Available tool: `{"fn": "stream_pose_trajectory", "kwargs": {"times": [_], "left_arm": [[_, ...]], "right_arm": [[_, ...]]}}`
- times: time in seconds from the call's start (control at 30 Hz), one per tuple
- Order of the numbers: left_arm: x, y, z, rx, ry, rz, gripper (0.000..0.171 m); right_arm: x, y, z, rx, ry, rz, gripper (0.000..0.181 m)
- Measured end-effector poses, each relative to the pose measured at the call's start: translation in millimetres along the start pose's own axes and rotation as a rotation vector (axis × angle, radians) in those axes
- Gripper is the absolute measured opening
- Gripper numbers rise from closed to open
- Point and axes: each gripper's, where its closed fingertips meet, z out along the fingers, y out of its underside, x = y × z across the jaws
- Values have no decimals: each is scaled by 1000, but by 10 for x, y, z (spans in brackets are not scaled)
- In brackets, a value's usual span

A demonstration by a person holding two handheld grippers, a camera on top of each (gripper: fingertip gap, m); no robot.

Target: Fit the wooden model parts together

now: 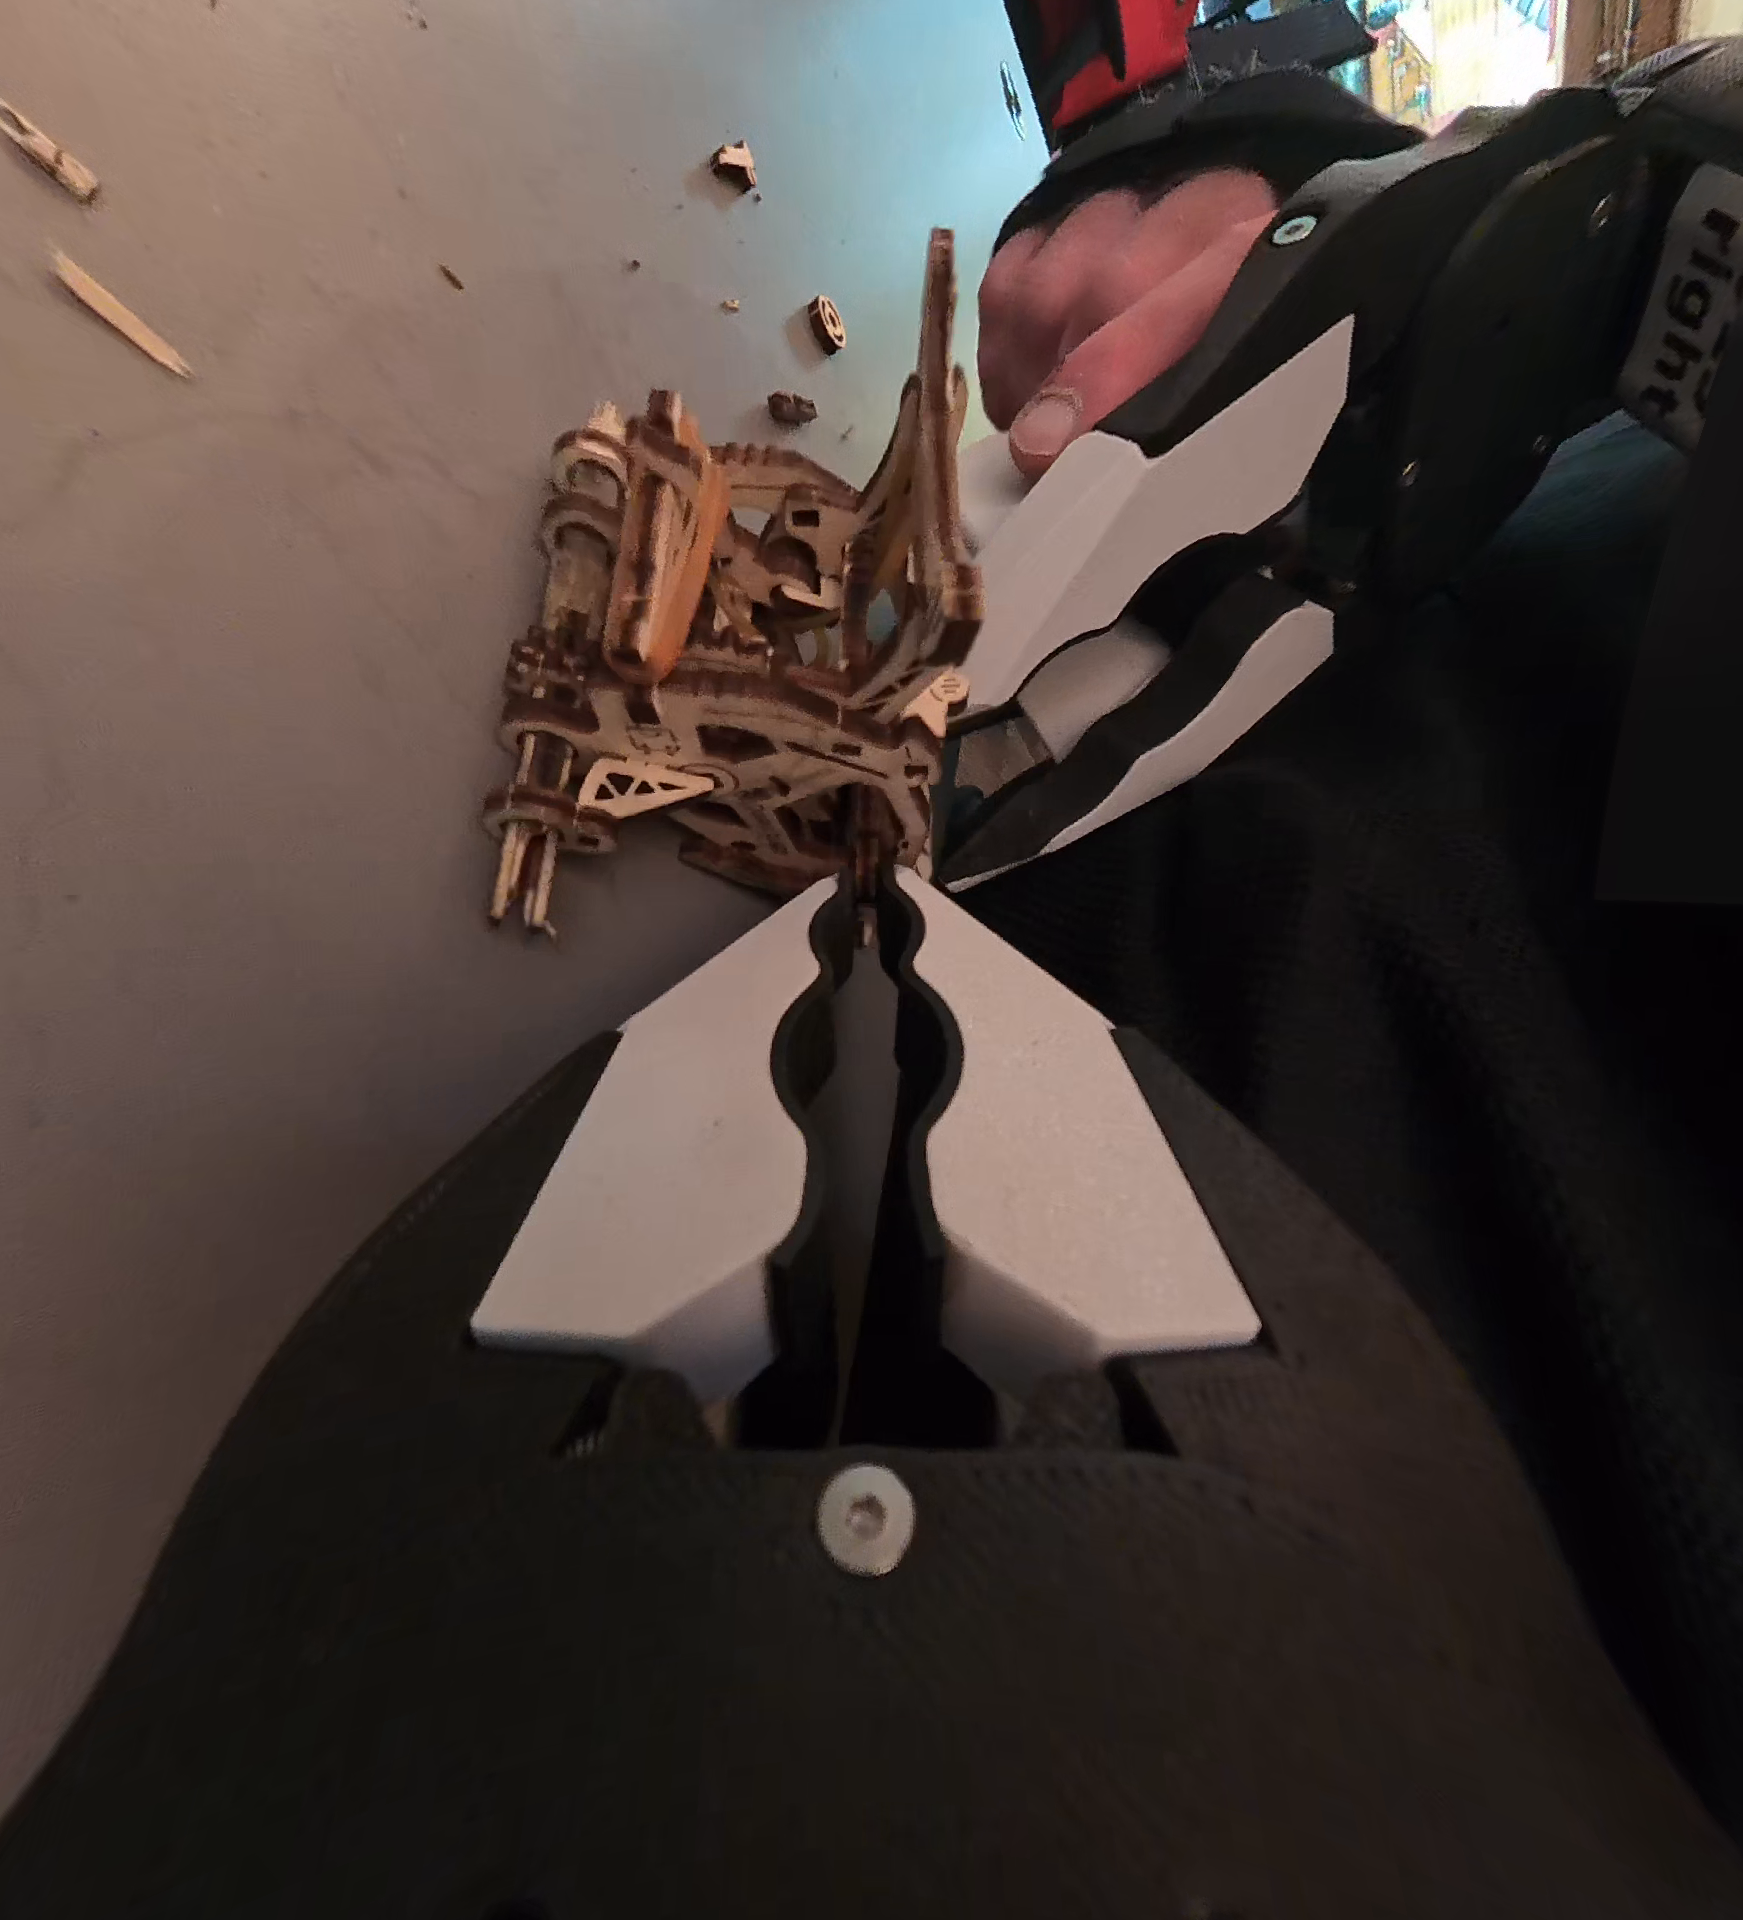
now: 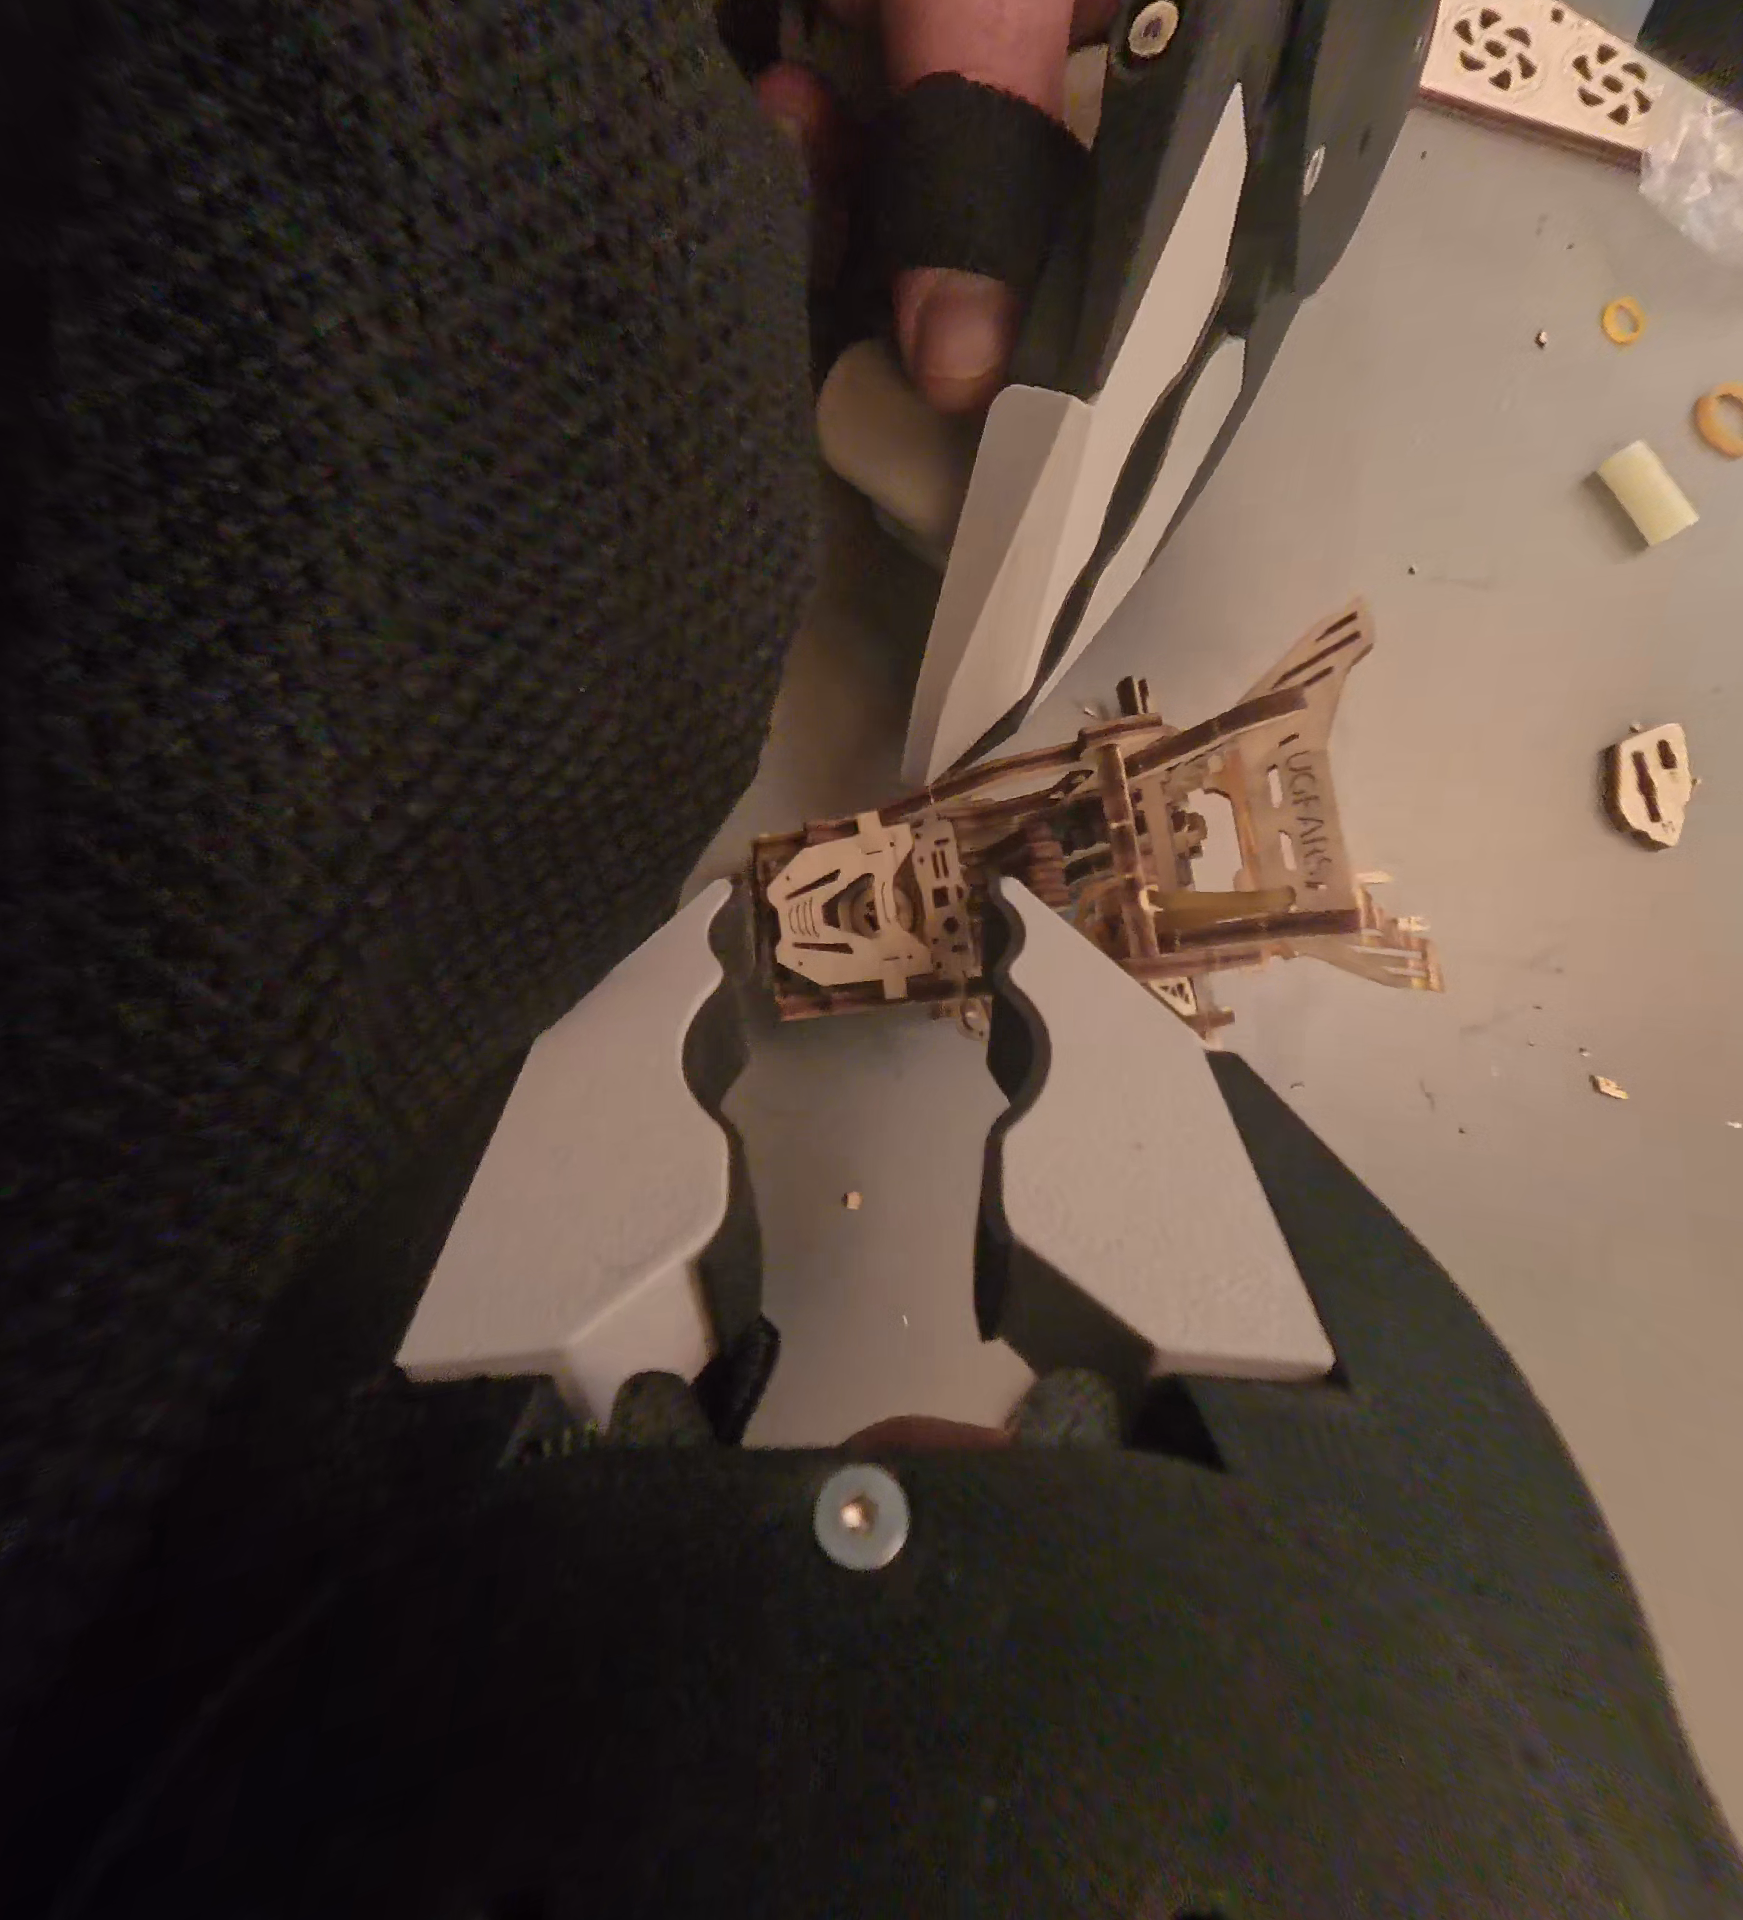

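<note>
A half-built wooden model [image 1: 742, 665] rests on the grey table [image 1: 223, 623]; it also shows in the right wrist view [image 2: 1106, 883]. My left gripper [image 1: 865, 894] is shut on a thin edge piece at the model's near side. In the right wrist view it [image 2: 917, 764] comes down from the top and touches the model's long side. My right gripper [image 2: 867, 914] is closed around the model's blocky end, one finger [image 2: 638, 1091] on each side. In the left wrist view it [image 1: 960, 717] reaches in from the right, held by a hand [image 1: 1106, 312].
Wood splinters [image 1: 124, 317] and small offcuts [image 1: 825, 322] lie behind the model. Two tan rings [image 2: 1731, 419], a pale cylinder [image 2: 1644, 506], a small wooden part [image 2: 1648, 784], a cut-out sheet [image 2: 1542, 62] and a plastic bag [image 2: 1740, 187] lie to the right. Dark knitted fabric [image 2: 327, 727] fills the left. Only a small space, under 4 cm, lies between the two pairs of fingers.
</note>
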Motion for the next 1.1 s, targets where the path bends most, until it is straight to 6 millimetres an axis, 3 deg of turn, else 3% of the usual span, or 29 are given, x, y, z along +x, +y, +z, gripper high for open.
{"fn": "stream_pose_trajectory", "kwargs": {"times": [0.2,1.1], "left_arm": [[12,2,19,-12,12,1,1],[0,17,44,16,24,-97,2]], "right_arm": [[-1,55,52,-41,29,-85,40],[0,57,71,-63,27,-116,39]]}}
